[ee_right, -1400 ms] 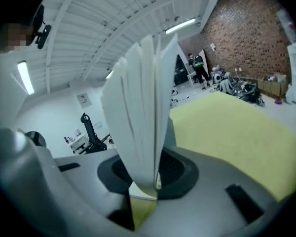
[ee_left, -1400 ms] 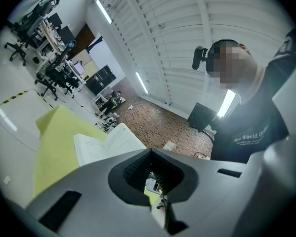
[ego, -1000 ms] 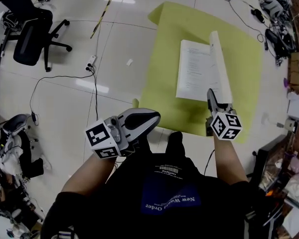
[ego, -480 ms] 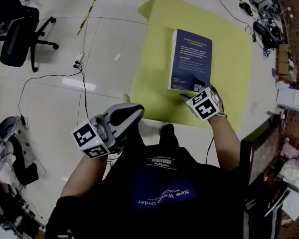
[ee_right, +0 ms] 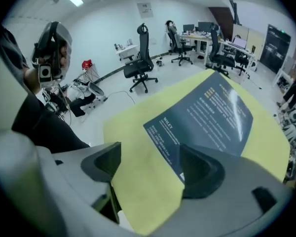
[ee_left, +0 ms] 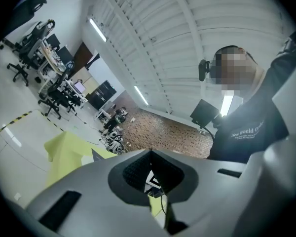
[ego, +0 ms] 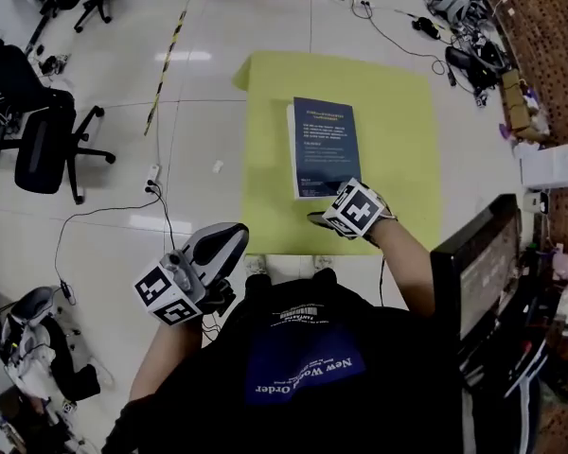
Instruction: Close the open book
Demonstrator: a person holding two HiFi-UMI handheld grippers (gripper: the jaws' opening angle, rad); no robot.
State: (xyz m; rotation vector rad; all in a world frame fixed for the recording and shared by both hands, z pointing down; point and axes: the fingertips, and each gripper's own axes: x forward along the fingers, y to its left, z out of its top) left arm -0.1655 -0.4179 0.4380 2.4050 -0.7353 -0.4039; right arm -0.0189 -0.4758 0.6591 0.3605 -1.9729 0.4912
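Tongs status, reading left to right. Left tongs sit in the lower left of the head view, off the mat and well apart from the book. The left gripper view shows the left tongs with jaws together and nothing between them. I need nothing from this side.

Book lies in the upper centre of the head view on the yellow mat, flat, dark cover up. A second ago it lay open, white pages showing, with its right half standing upright in the right tongs. Half a second ago the cover was already down. It is now shut.

Right tongs are just beside the book's near right corner, at the centre of the head view. Their jaws have just been opening and now stand wide apart. In the right gripper view the right tongs have only mat in the gap, and the book runs on behind the right-hand jaw. Nothing is clamped. I judge the closing done and the release made; what remains is to back the right tongs away.

Limits of view:
- In the left gripper view the tongs' own body fills the lower frame, and mostly ceiling shows above it.
- In the head view the marker cube covers most of the right jaws, so I cannot tell whether a tip touches the mat.
- In the right gripper view the right-hand jaw hides the book's nearest corner.
- Cover print is too small to read.
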